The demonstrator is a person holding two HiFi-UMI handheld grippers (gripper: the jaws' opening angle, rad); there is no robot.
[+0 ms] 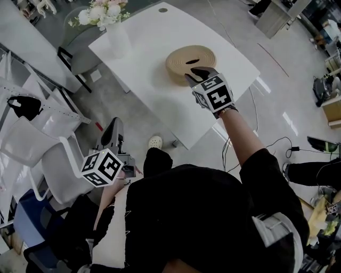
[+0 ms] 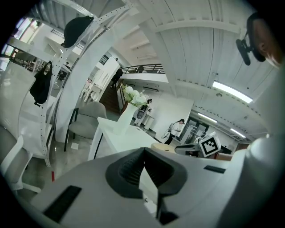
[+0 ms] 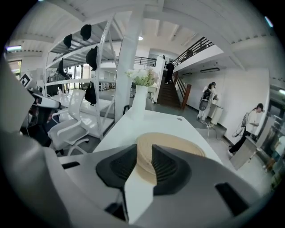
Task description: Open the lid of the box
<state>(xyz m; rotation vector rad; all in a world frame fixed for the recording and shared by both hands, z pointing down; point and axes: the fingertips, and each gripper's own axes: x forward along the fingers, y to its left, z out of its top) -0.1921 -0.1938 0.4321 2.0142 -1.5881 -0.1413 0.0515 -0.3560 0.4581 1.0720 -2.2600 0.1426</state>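
1. Firstly, round tan box (image 1: 184, 59), low, with lid (image 1: 200, 53) seated on top; set toward the far right part of the white worktop (image 1: 154, 96), well apart from the vase.
2. Next, right gripper (image 1: 196, 73), stretched out over the worktop and tilted downward, tips at the near rim of the box, marker cube toward the hand.
3. On that gripper, fingers (image 3: 169, 167) apart with a narrow gap; tan rim of the box showing in the gap, not seen pressed by either pad.
4. Then left gripper (image 1: 114, 128), held low at the person's left side, off the near edge of the worktop and above the floor, well apart from the box.
5. On that one, fingertips together in the left gripper view, nothing between them.
6. Also white vase (image 1: 118, 40), upright near the far left corner of the worktop, holding pale flowers (image 1: 101, 13).
7. Beside the person's left, white chair (image 1: 48, 154); beyond the left side of the worktop, grey chair (image 1: 80, 61).
8. Lastly, white rack (image 3: 95, 62) with black caps hung on it, left of the worktop in the right gripper view.
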